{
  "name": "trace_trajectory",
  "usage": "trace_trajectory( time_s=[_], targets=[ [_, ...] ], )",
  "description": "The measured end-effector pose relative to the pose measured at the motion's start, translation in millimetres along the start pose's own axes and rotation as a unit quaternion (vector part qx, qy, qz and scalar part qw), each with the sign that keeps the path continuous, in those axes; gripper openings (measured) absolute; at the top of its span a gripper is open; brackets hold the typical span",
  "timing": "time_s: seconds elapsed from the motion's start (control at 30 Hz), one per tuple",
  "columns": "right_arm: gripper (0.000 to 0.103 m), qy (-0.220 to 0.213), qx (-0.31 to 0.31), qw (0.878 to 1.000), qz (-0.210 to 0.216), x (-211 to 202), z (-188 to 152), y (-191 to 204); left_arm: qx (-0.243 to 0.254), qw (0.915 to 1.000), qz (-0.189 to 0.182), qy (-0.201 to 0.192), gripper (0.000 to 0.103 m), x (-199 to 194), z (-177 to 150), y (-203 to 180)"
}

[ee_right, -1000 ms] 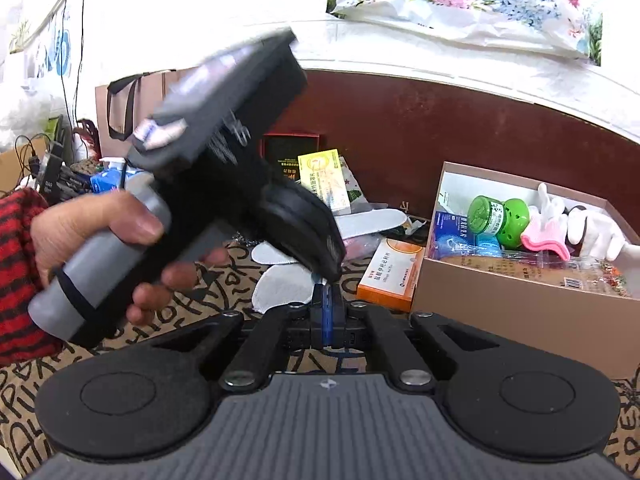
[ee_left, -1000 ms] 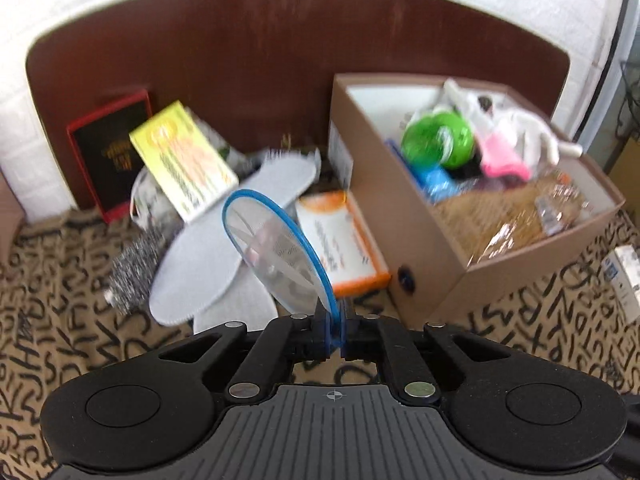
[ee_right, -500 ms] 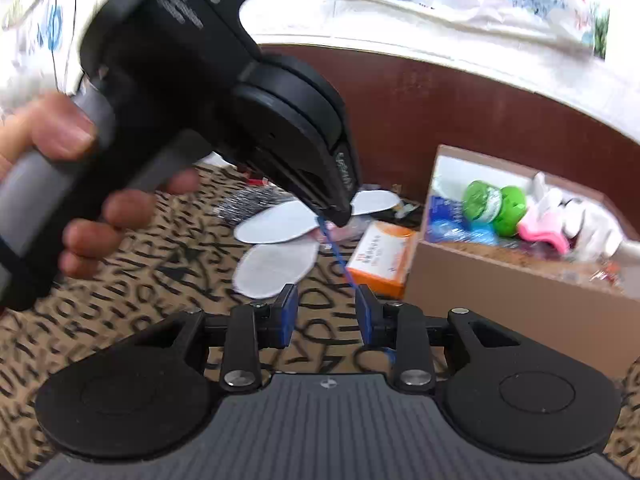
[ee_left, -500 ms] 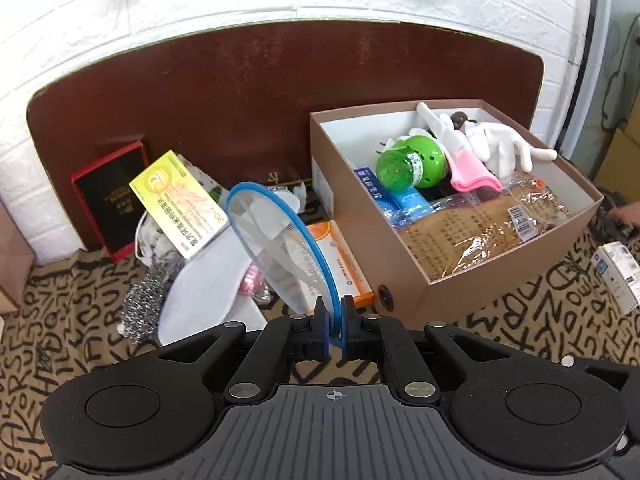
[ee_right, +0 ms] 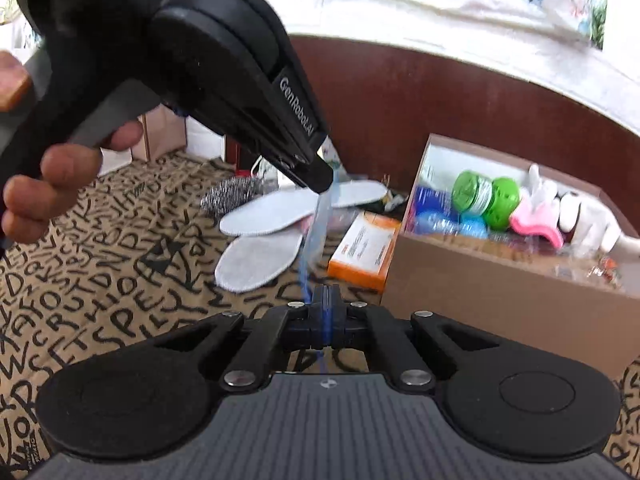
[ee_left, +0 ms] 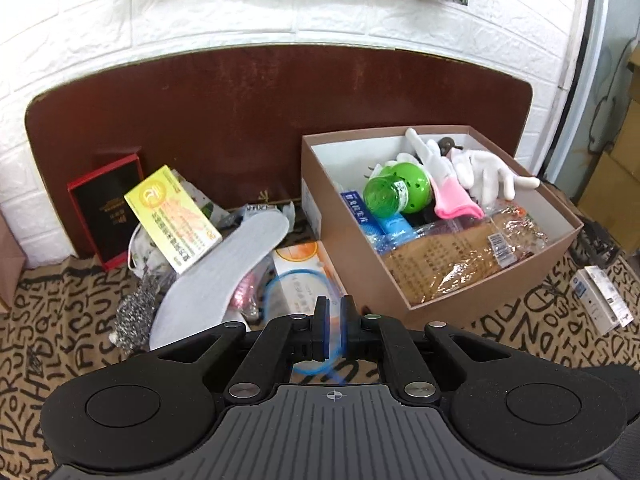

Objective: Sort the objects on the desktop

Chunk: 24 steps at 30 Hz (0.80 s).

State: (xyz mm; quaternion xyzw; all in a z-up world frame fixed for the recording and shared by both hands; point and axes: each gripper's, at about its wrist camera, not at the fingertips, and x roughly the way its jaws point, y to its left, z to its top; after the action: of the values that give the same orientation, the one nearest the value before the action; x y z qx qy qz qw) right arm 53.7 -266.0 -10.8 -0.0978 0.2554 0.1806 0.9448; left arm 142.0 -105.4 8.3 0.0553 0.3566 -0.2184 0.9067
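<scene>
A clear round lid with a blue rim (ee_left: 298,292) hangs between my two grippers above the patterned cloth. My left gripper (ee_left: 334,328) has its jaws slightly apart, with the lid's blue rim blurred in the gap. In the right wrist view the left gripper (ee_right: 320,178) is close in front, with the lid (ee_right: 316,236) running down from its tip. My right gripper (ee_right: 325,312) is shut on the lid's lower rim. A brown cardboard box (ee_left: 344,256) holding sorted items stands to the right, and it also shows in the right wrist view (ee_right: 500,280).
Loose on the cloth left of the box: white insoles (ee_left: 224,264), an orange-and-white box (ee_right: 362,248), a yellow box (ee_left: 172,216), a steel scourer (ee_left: 134,314) and a red-and-black box (ee_left: 106,204). A brown headboard (ee_left: 260,120) backs them. A small white box (ee_left: 600,300) lies at right.
My right gripper has closed on the lid's rim after being open. My left gripper's jaws have parted slightly and the lid has dropped lower between them. The left gripper has pulled back and up.
</scene>
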Motion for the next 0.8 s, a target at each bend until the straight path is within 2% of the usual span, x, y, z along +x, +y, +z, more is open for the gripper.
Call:
trace_trajectory(
  time_s=[0.07, 0.1, 0.13, 0.2, 0.23, 0.3, 0.33, 0.4, 0.47, 0.5, 0.53, 0.63, 0.73, 0.8],
  targets=[
    [0.001, 0.003, -0.012, 1.000, -0.003, 3, 0, 0, 0.002, 1.0000, 0.005, 0.004, 0.031, 7, -4, 3],
    [0.004, 0.010, -0.015, 1.000, 0.003, 7, -1, 0, -0.002, 0.9999, 0.011, 0.011, 0.048, 14, -8, 6],
    [0.018, 0.018, -0.015, 1.000, 0.011, 13, -5, 2, -0.011, 0.9996, 0.012, 0.024, 0.054, 22, -13, 10],
    [0.031, 0.036, -0.017, 0.999, 0.014, 29, -15, 3, -0.030, 0.9979, 0.000, 0.057, 0.058, 40, -23, 18],
    [0.031, 0.046, -0.016, 0.999, 0.011, 38, -20, 2, -0.035, 0.9967, -0.006, 0.073, 0.059, 49, -27, 21],
    [0.032, 0.064, -0.004, 0.998, 0.003, 56, -29, -2, -0.041, 0.9953, 0.001, 0.087, 0.077, 66, -35, 25],
    [0.032, 0.072, 0.008, 0.997, 0.009, 63, -31, -7, -0.042, 0.9950, 0.011, 0.090, 0.081, 74, -38, 28],
    [0.032, 0.077, 0.027, 0.997, 0.015, 72, -35, -13, -0.058, 0.9930, 0.018, 0.101, 0.083, 89, -42, 36],
    [0.032, 0.076, 0.029, 0.997, 0.011, 79, -36, -17, -0.090, 0.9871, -0.008, 0.132, 0.083, 103, -44, 46],
    [0.029, 0.080, 0.029, 0.996, 0.011, 82, -36, -18, -0.108, 0.9834, -0.024, 0.143, 0.083, 108, -46, 49],
    [0.022, 0.083, 0.029, 0.996, 0.014, 86, -36, -19, -0.120, 0.9811, -0.038, 0.147, 0.083, 109, -46, 50],
    [0.006, 0.076, 0.029, 0.996, 0.019, 86, -34, -19, -0.128, 0.9806, -0.052, 0.140, 0.083, 107, -43, 48],
    [0.005, 0.062, 0.028, 0.998, 0.014, 80, -31, -19, -0.120, 0.9828, -0.052, 0.130, 0.083, 102, -39, 44],
    [0.005, 0.057, 0.023, 0.998, 0.019, 75, -28, -19, -0.135, 0.9803, -0.063, 0.129, 0.083, 98, -39, 46]
  ],
)
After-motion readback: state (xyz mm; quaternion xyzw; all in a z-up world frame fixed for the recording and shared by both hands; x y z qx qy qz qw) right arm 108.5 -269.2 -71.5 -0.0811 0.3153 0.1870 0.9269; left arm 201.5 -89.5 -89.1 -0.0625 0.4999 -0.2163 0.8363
